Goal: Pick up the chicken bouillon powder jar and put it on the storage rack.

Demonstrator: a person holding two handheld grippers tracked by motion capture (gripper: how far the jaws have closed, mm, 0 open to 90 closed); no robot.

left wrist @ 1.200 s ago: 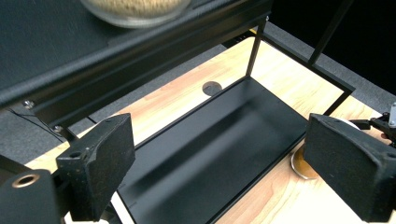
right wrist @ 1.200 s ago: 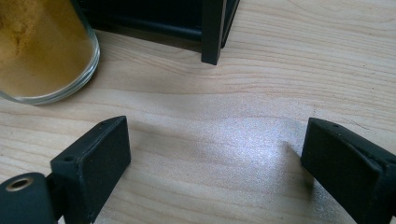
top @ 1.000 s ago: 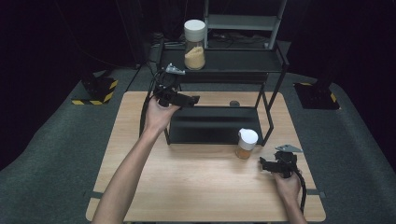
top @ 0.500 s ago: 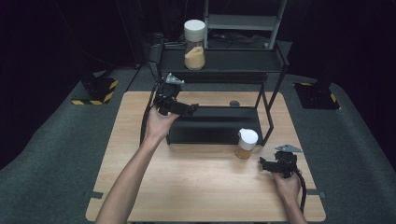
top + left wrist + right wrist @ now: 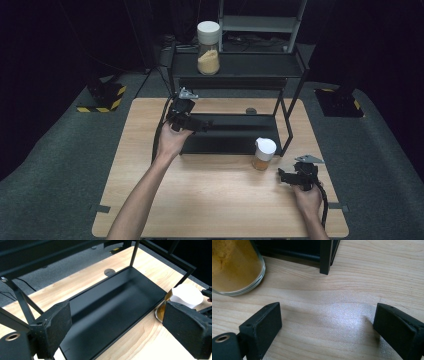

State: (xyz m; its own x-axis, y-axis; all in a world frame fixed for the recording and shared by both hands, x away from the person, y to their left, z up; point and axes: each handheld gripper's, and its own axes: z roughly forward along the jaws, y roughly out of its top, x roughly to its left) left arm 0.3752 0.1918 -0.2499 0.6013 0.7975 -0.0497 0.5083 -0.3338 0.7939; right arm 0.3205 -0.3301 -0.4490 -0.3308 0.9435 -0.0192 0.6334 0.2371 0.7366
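Up close, line by line:

Left hand-held gripper [image 5: 202,125]: held over the left end of the black rack's lower tray [image 5: 117,305], jaws spread wide with nothing between them; in the left gripper view both dark pads frame the bare tray floor.

Right hand-held gripper [image 5: 281,176]: low over the tabletop [image 5: 210,200] near its right front corner, jaws apart and empty; pale wood shows between the pads in the right gripper view.

Small jar [image 5: 263,154]: white lid, amber-brown contents, standing upright on the tabletop just in front of the tray's right end, a little to the left of the right hand-held gripper. In the right gripper view its glass wall [image 5: 234,267] sits at the upper left, clear of the jaws.

Tall jar [image 5: 208,41]: white lid, yellow powder, upright on the rack's top shelf [image 5: 250,65], well apart from both hands.

In the way: the rack's thin black posts; one front leg [image 5: 325,256] plants on the wood just ahead of the right jaws, beside the small jar. The upper shelf overhangs the tray where the left hand-held gripper points.

Other things: a small dark round disc [image 5: 251,110] on the tabletop behind the tray; grey carpet around; yellow-and-black striped bases [image 5: 102,100] on the floor at the left.
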